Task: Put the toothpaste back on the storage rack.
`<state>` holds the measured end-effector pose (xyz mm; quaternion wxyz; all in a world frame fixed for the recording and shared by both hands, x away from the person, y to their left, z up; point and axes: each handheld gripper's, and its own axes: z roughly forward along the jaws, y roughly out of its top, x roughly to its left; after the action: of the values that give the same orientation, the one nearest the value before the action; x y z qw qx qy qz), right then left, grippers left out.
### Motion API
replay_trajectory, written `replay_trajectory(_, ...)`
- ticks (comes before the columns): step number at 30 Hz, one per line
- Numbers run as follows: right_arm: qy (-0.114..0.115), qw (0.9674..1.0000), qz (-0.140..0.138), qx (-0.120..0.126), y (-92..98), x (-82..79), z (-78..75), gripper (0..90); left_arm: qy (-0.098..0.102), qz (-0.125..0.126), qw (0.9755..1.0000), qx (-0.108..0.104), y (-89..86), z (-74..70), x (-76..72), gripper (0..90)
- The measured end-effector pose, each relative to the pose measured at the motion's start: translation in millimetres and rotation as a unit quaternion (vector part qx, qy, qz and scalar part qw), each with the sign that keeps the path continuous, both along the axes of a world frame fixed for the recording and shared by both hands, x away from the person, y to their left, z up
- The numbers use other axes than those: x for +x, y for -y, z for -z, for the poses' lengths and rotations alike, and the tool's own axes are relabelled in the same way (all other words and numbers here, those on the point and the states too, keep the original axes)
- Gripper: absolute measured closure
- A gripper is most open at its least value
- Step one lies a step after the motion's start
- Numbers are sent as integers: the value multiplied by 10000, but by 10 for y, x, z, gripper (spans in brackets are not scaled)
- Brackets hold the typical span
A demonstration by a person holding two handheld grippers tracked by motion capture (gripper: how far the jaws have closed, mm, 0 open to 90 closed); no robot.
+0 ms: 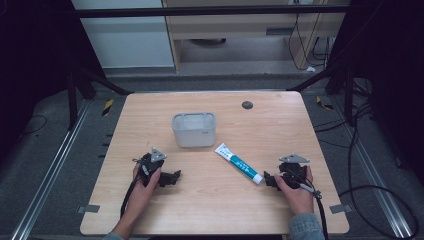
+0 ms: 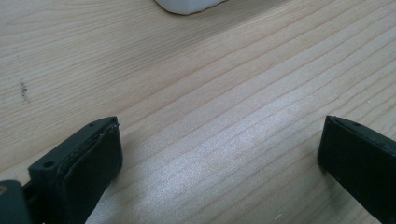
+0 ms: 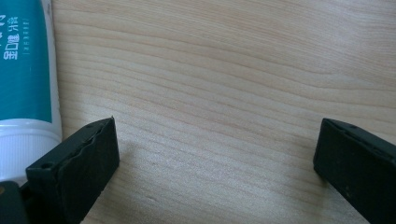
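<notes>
1. Pale wood grain covers the bench [image 1: 215,210], which stands on a grey floor with dark frame legs and loose cables around it.
2. Both hands rest low on the near part of the bench, one to each side, which reads as a waiting pose, not a reach.
3. On the left, the left hand-held gripper [image 1: 170,178] lies on the wood with its jaws spread wide; its own view has only bare grain between them and a sliver of the white tub's base at the top edge.
4. Across from it, the right hand-held gripper [image 1: 270,180] is likewise spread and holds nothing; its own view puts the tube's cap just beside its left jaw, outside the gap, and I cannot tell whether they touch.
5. A toothpaste tube [image 1: 239,163] lies flat and slantwise right of centre, its white cap toward the right hand and its crimped end toward the tub.
6. It has a teal body, white ends and small printed characters.
7. Behind it, near the middle, a white tub [image 1: 194,129] stands upright, open-topped and seemingly empty, placed where either hand could likely reach it.
</notes>
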<state>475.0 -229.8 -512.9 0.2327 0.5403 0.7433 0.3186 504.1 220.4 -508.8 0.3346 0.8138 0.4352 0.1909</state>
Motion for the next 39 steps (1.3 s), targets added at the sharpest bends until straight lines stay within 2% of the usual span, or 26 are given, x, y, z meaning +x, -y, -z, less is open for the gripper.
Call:
replay_trajectory(15, -3, 10000, 38, 11, -6, -18, -3, 16, -3, -71, 10000, 5, 16, -1, -3, 0)
replay_trajectory(18, 58, 10000, 1, 45, 10, -53, -22, 99, -3, -76, 10000, 5, 18, -1, -2, 0)
replay_trajectory(19, 58, 10000, 1, 45, 10, -53, -22, 99, -3, -76, 10000, 5, 18, -1, -2, 0)
replay_trajectory(21, 71, 10000, -30, 12, 7, -77, -68, 94, -3, -77, 10000, 4, 19, -1, -3, 0)
replay_trajectory(22, 193, 9998, -87, -33, -17, -103, -154, 106, -3, -81, 10000, 4, 19, -1, -3, 0)
replay_trajectory(24, 260, 9996, -89, -57, -35, -108, -199, 114, -8, -76, 10000, 17, 17, -2, -4, 0)
replay_trajectory(27, 251, 9991, -327, -62, -168, -109, -339, 154, -7, -82, 10000, 12, 18, -1, -5, 0)
replay_trajectory(31, 158, 9971, -696, -256, -391, -71, -464, 165, -4, -99, 10000, 12, 20, -1, -9, 0)
replay_trajectory(36, -56, 9941, -1022, -363, -638, 41, -590, 100, -4, -107, 9999, 8, 21, -1, -11, 0)
replay_trajectory(39, -257, 9910, -1243, -426, -753, 148, -665, 116, -3, -104, 9999, 12, 21, -1, -11, 0)
